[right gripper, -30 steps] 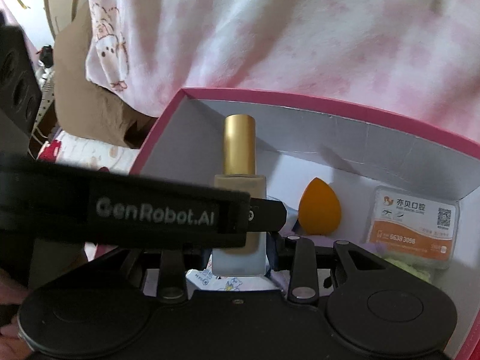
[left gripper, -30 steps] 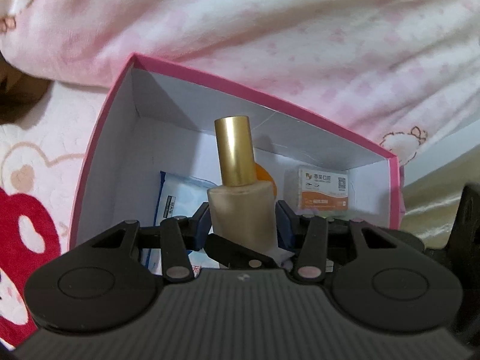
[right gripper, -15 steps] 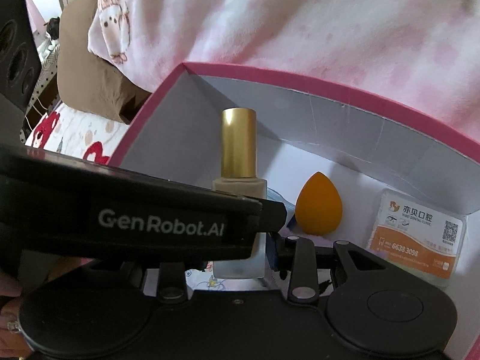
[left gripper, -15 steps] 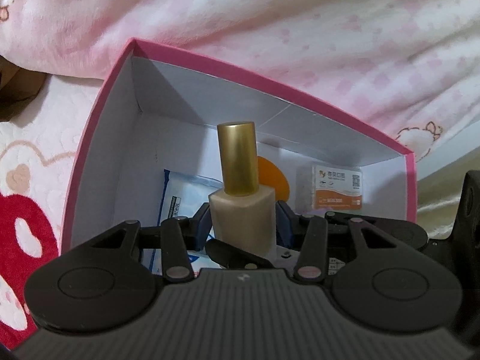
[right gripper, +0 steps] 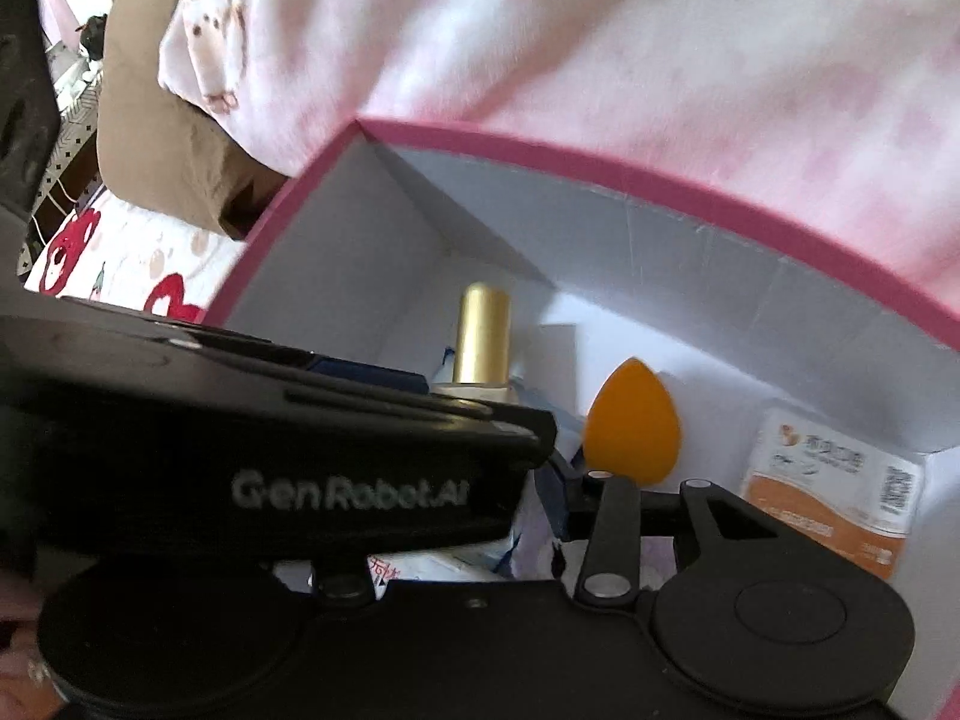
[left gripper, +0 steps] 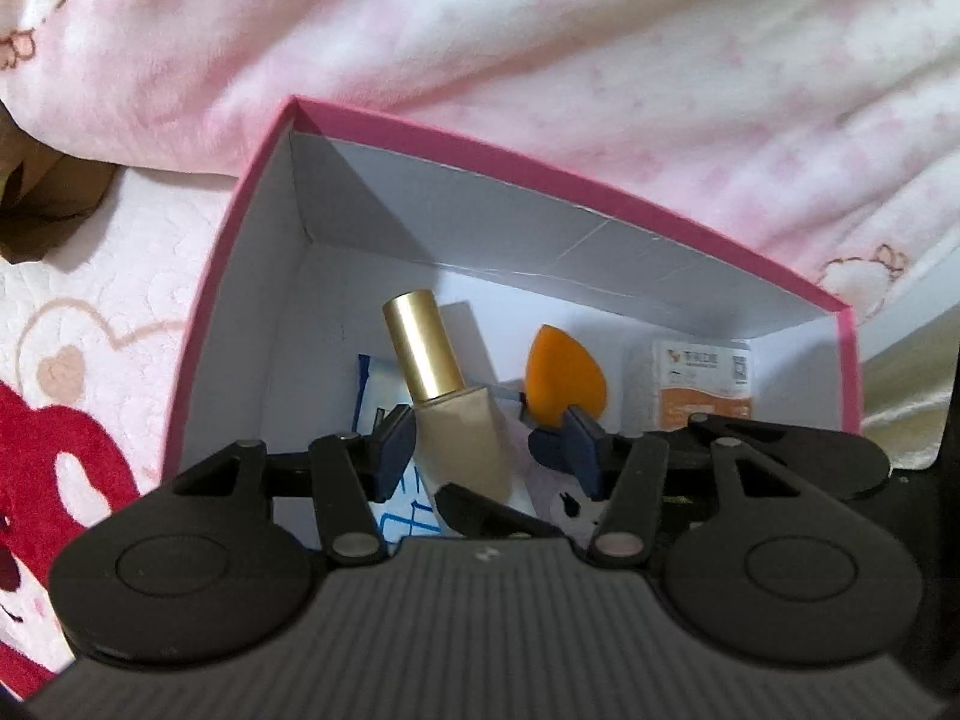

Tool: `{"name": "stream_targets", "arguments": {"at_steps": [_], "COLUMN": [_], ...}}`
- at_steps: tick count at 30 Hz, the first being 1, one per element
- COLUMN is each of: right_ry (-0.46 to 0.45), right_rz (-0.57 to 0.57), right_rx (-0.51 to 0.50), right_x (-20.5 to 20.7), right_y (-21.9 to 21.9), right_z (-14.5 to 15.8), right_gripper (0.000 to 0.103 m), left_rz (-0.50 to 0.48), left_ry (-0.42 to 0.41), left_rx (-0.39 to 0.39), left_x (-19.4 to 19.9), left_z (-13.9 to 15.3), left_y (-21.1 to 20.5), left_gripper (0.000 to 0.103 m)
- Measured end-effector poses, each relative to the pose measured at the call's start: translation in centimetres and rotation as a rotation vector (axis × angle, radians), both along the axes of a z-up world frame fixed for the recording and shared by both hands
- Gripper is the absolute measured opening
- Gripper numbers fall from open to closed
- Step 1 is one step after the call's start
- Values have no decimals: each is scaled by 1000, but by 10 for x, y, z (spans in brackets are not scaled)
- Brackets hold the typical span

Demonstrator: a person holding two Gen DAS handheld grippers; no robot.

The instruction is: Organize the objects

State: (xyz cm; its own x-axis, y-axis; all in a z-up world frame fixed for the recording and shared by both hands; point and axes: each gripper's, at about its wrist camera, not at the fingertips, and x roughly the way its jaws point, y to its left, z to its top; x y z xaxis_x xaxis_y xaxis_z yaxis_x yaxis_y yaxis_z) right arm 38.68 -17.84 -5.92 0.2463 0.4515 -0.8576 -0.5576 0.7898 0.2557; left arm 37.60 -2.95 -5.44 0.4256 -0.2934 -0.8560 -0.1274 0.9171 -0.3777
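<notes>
A beige foundation bottle with a gold cap (left gripper: 447, 402) stands tilted left inside the pink box (left gripper: 540, 165). My left gripper (left gripper: 486, 450) is open around it, its blue pads (left gripper: 393, 444) clear of the glass. In the right wrist view the bottle's cap (right gripper: 483, 339) shows behind the left gripper's body (right gripper: 270, 450). My right gripper (right gripper: 498, 480) is open, and only its right finger (right gripper: 561, 495) shows. An orange sponge (left gripper: 564, 384) (right gripper: 633, 420), an orange-and-white card box (left gripper: 702, 384) (right gripper: 831, 510) and blue-and-white packets (left gripper: 375, 396) lie in the box.
A pink-and-white blanket (left gripper: 540, 48) is heaped behind the box. A quilt with red and heart prints (left gripper: 72, 372) lies to its left. A brown cushion (right gripper: 156, 144) sits at the far left in the right wrist view. The box walls stand close around both grippers.
My left gripper has opened and let go of the foundation bottle, which now leans left inside the box. Both grippers have lowered into the box, and the right one has opened.
</notes>
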Motion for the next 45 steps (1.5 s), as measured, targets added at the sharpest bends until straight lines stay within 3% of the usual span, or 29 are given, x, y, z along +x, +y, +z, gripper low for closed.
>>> {"name": "stream_targets", "arguments": {"at_steps": [5,13,25,28,36,45], "right_ry": [-73,-169,-278,-294,-289,-269], "right_rz": [-18,-77,-153,-181,-265,-337], "right_rx": [-7,74,78,70,33,6], "right_x": [-27,-79,-161,-178,-208,-231], "right_y": [-19,-55,-78,-81,-89,-92], "right_z": [17,59,121,130,136,124], "right_gripper": [48,48,48,51,55,58], "left_rz": [-45,-120,-143,-130,-137,-121], "left_ry": [-53,-110,-176,-176,-206,-180], "left_rx": [58,144,237,266,264,241], "left_x": [-20,-69,-152,-170,-210,-240], "left_z": [26,71,129,137,150,132], "left_y": [-4,-13,-3,0,12,19], "left_gripper": [55,62,87,94,96,96]}}
